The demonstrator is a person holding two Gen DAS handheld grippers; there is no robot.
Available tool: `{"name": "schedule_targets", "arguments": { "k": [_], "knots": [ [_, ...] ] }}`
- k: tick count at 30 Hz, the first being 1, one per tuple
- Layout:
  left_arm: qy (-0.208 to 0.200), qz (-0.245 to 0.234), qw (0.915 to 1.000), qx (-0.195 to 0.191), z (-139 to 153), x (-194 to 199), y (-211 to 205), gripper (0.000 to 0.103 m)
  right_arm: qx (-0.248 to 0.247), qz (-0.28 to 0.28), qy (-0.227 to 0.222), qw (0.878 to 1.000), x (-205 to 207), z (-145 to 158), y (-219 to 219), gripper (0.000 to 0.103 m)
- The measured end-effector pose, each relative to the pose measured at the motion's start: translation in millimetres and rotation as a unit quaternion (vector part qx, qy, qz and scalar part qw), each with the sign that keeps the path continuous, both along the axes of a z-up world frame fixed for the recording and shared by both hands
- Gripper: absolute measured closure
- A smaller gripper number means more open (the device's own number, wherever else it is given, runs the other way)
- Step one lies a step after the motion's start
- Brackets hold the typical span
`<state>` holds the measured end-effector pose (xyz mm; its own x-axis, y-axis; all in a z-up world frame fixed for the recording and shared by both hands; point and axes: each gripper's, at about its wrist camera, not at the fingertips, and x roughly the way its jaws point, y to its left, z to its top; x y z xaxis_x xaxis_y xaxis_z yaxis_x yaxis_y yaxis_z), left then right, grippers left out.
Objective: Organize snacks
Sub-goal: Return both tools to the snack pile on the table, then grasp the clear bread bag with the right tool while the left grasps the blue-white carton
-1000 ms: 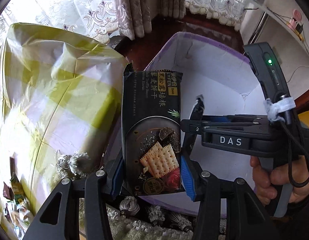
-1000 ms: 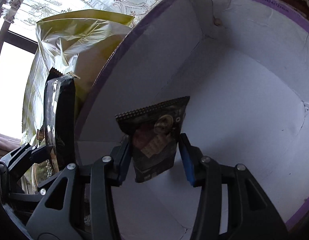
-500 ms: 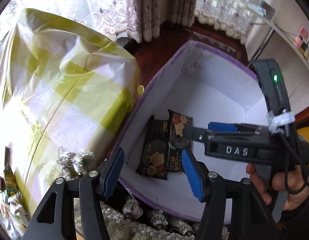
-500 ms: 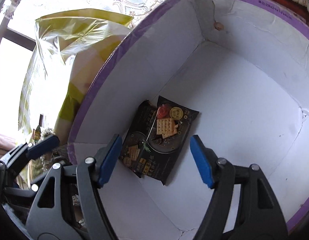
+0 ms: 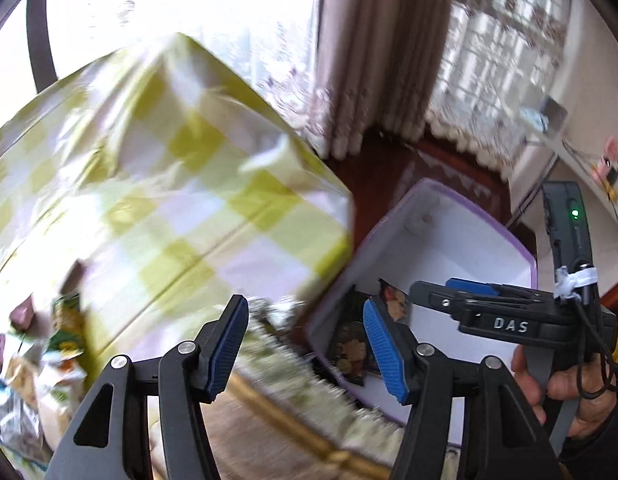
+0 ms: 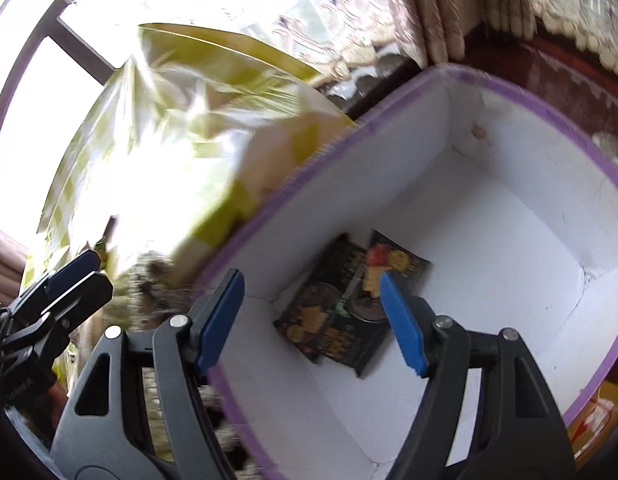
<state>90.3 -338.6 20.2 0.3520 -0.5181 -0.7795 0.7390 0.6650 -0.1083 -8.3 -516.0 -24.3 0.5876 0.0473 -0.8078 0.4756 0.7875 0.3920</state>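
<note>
Two dark cracker packets lie side by side, flat on the floor of a white box with a purple rim, near its left wall. My right gripper hangs open above them, nothing between its blue pads. In the left wrist view my left gripper is also open and holds nothing; it hovers over the box's left edge, with the packets partly hidden behind its right finger. The right gripper shows there from the side, above the box.
A big yellow-and-white checked bag stands close against the box's left side. Loose snack packets lie at the far left. A lace-trimmed cloth and a wooden edge run in front of the box. A hand grips the right tool.
A second ago each gripper was shut on a cracker packet over the box. Both opened and the packets dropped to the box floor. Both grippers have risen; the left one has swung leftward.
</note>
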Motion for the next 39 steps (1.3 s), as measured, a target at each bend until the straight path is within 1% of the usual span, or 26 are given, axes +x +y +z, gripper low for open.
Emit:
{"name": "schedule_targets", "arguments": {
  "k": [4,8,11,14,16,17,18,20,23,24,27,30,32,34,36,39],
  "knots": [
    [-0.007,0.063,0.9974,-0.034,9.6,11.5,51.4,0.042,-0.020,0.034,-0.021,0.999,15.4,14.5,29.4,0.030],
    [-0.014,0.120,0.9909,-0.059,13.0,16.1,104.8,0.042,-0.033,0.080,-0.029,0.996,31.4,27.9,65.8,0.030],
    [-0.018,0.166,0.9834,-0.072,14.9,16.8,144.5,0.042,-0.041,0.122,-0.033,0.991,44.1,35.4,100.4,0.030],
    [-0.016,0.217,0.9718,-0.092,16.4,18.5,190.3,0.042,-0.045,0.163,-0.034,0.985,53.3,39.5,134.6,0.030],
    [-0.018,0.242,0.9654,-0.096,17.0,17.7,215.1,0.042,-0.049,0.190,-0.034,0.980,58.8,41.4,159.1,0.030],
    [-0.019,0.250,0.9631,-0.097,17.3,16.5,225.6,0.042,-0.048,0.201,-0.033,0.978,62.1,40.4,169.4,0.030],
    [-0.021,0.258,0.9608,-0.099,17.7,15.4,235.1,0.042,-0.052,0.208,-0.032,0.976,63.8,42.1,179.4,0.027],
    [-0.020,0.273,0.9563,-0.102,17.1,12.0,252.1,0.042,-0.076,0.222,-0.035,0.972,67.9,44.6,197.6,0.027],
    [-0.015,0.293,0.9500,-0.108,15.0,9.2,275.6,0.042,-0.071,0.236,-0.041,0.968,74.9,48.0,215.6,0.027],
    [-0.010,0.299,0.9481,-0.108,13.8,9.4,281.8,0.042,-0.068,0.248,-0.040,0.965,77.4,48.2,222.6,0.027],
    [0.003,0.319,0.9417,-0.106,8.2,9.7,298.8,0.042,-0.075,0.280,-0.034,0.956,83.4,43.2,248.5,0.027],
    [0.013,0.342,0.9346,-0.098,3.2,8.8,314.7,0.042,-0.061,0.303,-0.021,0.951,89.5,36.3,264.9,0.027],
    [0.024,0.362,0.9274,-0.089,-2.8,9.1,328.6,0.042,-0.043,0.310,-0.011,0.950,95.9,30.8,273.5,0.027],
    [0.041,0.382,0.9185,-0.093,-9.4,10.6,345.3,0.042,-0.036,0.312,-0.002,0.949,101.7,26.4,281.6,0.027],
    [0.057,0.403,0.9079,-0.099,-15.7,12.6,363.4,0.042,-0.034,0.313,0.005,0.949,107.6,23.0,290.2,0.027],
    [0.083,0.437,0.8896,-0.103,-27.1,18.3,388.3,0.042,-0.033,0.323,0.016,0.946,116.2,17.4,305.0,0.027]
  ]
}}
